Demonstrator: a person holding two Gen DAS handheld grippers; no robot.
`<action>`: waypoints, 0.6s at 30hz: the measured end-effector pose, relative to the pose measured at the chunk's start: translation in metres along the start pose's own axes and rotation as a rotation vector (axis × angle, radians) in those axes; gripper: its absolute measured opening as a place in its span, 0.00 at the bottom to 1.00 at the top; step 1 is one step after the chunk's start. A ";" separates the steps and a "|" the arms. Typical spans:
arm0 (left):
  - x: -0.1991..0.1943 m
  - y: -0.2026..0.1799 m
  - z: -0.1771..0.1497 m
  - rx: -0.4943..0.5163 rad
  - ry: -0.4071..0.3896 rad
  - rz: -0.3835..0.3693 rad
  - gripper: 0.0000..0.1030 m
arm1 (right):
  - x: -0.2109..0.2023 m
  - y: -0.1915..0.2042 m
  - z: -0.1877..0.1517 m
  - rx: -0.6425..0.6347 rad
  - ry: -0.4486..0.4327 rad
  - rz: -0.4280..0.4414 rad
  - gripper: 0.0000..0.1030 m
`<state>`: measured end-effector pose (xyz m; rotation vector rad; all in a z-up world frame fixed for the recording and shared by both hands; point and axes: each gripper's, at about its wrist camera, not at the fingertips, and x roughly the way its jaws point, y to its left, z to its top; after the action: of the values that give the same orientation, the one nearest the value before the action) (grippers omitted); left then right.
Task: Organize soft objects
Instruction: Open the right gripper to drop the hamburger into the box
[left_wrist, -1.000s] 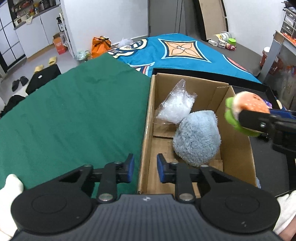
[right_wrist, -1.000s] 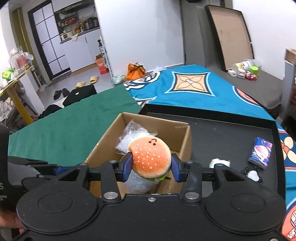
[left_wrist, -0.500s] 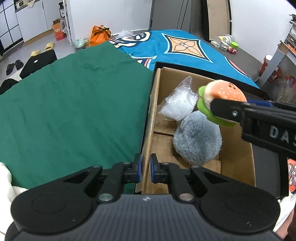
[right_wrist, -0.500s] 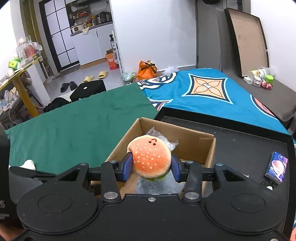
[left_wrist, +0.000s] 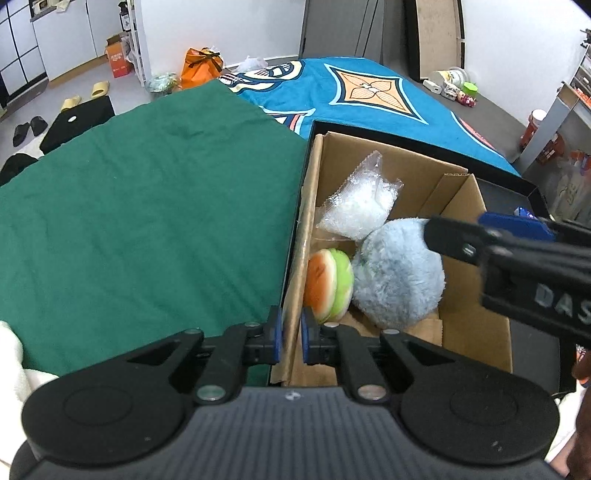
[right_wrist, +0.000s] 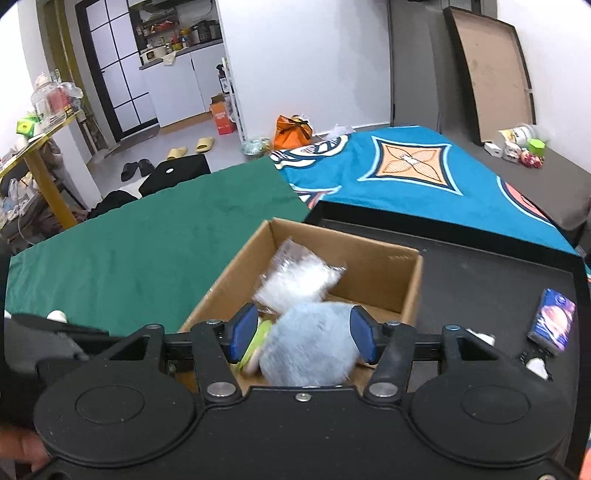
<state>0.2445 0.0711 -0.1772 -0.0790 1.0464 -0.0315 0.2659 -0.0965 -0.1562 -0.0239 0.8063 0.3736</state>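
Note:
An open cardboard box (left_wrist: 469, 314) (right_wrist: 373, 273) holds a clear plastic bag (left_wrist: 356, 206) (right_wrist: 295, 280), a fluffy pale-blue plush (left_wrist: 399, 273) (right_wrist: 306, 347) and a burger plush (left_wrist: 328, 284) lying on its side against the box's left wall; only its green edge (right_wrist: 255, 343) shows in the right wrist view. My left gripper (left_wrist: 290, 334) is shut on the box's near left wall. My right gripper (right_wrist: 301, 334) is open and empty, above the blue plush; it also shows in the left wrist view (left_wrist: 517, 243).
The box stands in a black tray (right_wrist: 480, 280) on a bed with a green blanket (left_wrist: 140, 206) and a blue patterned one (left_wrist: 369, 92). A small purple packet (right_wrist: 552, 325) and white bits lie in the tray at right.
My right gripper opened and the burger plush dropped into the box, landing beside the blue plush. My left gripper closed onto the box's left wall.

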 end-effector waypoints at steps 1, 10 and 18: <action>0.000 -0.001 0.000 0.004 -0.001 0.003 0.09 | -0.003 -0.003 -0.001 0.001 -0.001 -0.003 0.54; -0.007 -0.015 -0.002 0.064 -0.025 0.070 0.13 | -0.018 -0.036 -0.012 0.011 -0.011 -0.032 0.54; -0.006 -0.026 -0.002 0.111 -0.025 0.136 0.22 | -0.022 -0.065 -0.019 0.033 -0.021 -0.037 0.54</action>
<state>0.2402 0.0451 -0.1707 0.0921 1.0214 0.0349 0.2602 -0.1675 -0.1615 -0.0047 0.7899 0.3248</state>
